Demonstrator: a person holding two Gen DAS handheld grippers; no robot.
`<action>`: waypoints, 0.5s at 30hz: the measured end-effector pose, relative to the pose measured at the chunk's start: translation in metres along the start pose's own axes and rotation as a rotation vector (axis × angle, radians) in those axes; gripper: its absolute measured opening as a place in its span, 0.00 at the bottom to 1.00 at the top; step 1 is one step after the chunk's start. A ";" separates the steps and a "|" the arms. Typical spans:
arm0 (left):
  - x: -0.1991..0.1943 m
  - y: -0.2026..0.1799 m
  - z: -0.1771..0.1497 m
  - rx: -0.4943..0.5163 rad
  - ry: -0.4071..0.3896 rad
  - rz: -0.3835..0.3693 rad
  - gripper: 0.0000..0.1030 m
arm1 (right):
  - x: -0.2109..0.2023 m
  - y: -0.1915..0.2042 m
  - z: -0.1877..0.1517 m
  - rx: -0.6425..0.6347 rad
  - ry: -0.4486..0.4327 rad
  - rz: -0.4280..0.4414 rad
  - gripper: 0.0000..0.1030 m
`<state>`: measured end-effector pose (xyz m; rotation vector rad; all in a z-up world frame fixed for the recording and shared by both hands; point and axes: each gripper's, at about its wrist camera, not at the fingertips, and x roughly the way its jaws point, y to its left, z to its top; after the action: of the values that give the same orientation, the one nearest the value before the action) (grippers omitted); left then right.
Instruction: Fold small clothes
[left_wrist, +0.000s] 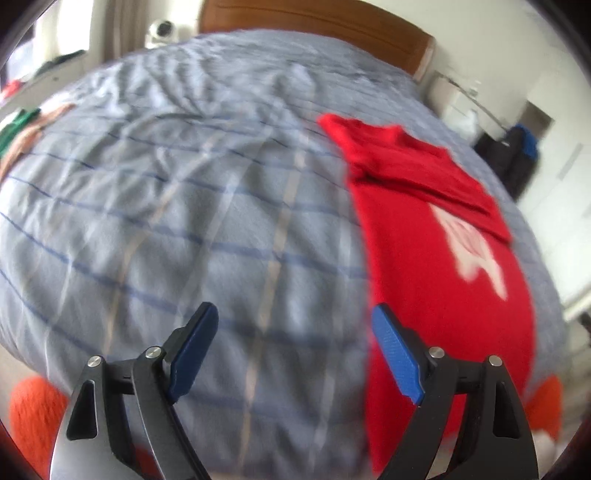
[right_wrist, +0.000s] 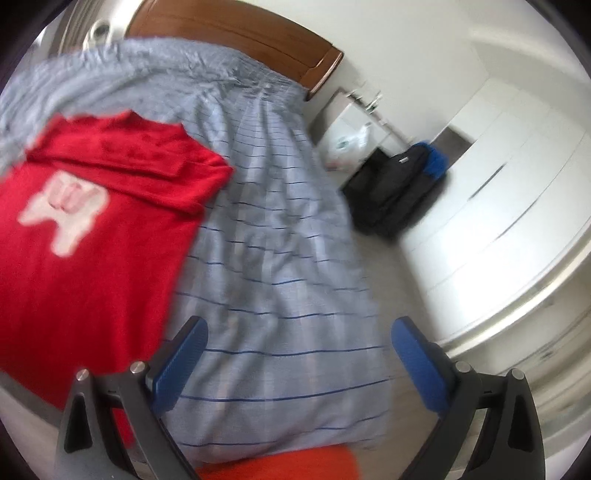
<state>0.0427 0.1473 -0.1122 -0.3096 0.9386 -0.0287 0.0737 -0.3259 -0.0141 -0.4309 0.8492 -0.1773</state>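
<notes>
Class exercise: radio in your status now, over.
Left gripper open, empty. Right gripper open, empty. Red shirt flat on bedcover, sleeves folded in. Nothing blocking.

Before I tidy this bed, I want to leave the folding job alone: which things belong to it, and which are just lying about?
Belongs to the job:
red shirt with white print, partly folded
left tongs and right tongs, both open

Just lying about:
green and pink clothes at the bed's edge
black bag on the floor
white plastic bag
</notes>
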 end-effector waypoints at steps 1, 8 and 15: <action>-0.004 -0.003 -0.009 0.012 0.025 -0.033 0.90 | 0.005 -0.006 -0.006 0.045 0.017 0.081 0.96; 0.006 -0.040 -0.057 0.129 0.194 -0.117 0.90 | 0.063 -0.010 -0.069 0.376 0.273 0.647 0.96; 0.018 -0.060 -0.066 0.141 0.275 -0.181 0.87 | 0.083 0.036 -0.101 0.429 0.408 0.912 0.66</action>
<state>0.0073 0.0707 -0.1462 -0.2628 1.1727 -0.3085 0.0508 -0.3498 -0.1461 0.4287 1.2934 0.4085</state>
